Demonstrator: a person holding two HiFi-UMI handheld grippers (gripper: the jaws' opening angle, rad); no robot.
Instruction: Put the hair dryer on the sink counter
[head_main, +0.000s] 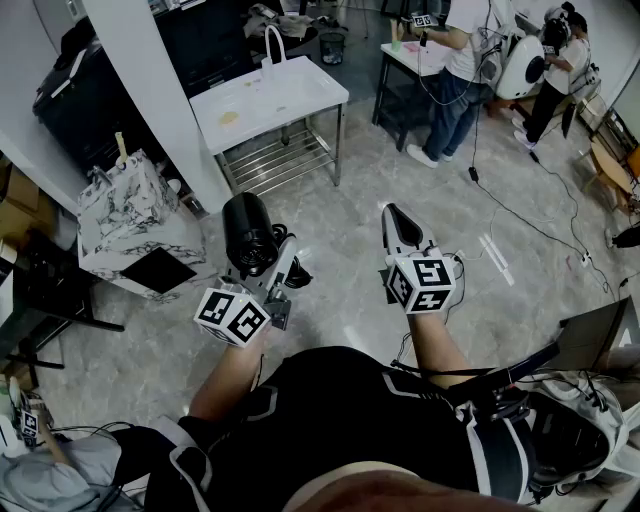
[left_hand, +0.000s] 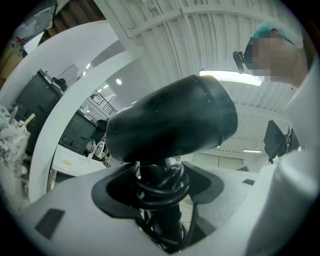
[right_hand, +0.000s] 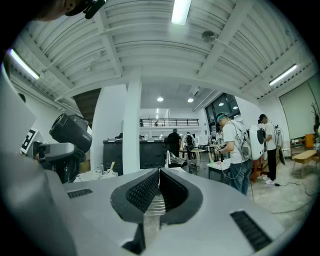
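A black hair dryer (head_main: 249, 233) is held up over the floor with my left gripper (head_main: 268, 272) shut on its handle. In the left gripper view the dryer's barrel (left_hand: 172, 120) fills the middle. Its cord-wrapped handle (left_hand: 160, 187) sits pinched between the jaws. The white sink counter (head_main: 300, 100) with its curved faucet (head_main: 271, 48) stands ahead, a good way beyond the dryer. It also shows small at the left of the left gripper view (left_hand: 67, 160). My right gripper (head_main: 397, 218) is shut with nothing in it, level with the left one. The right gripper view shows the dryer (right_hand: 70, 131) off to its left.
A white pillar (head_main: 150, 80) rises left of the counter, with a marble-patterned box (head_main: 135, 215) at its foot. A black cabinet (head_main: 70, 90) stands behind. Two people work at a table (head_main: 415, 58) at the back right. Cables (head_main: 520, 220) trail across the floor on the right.
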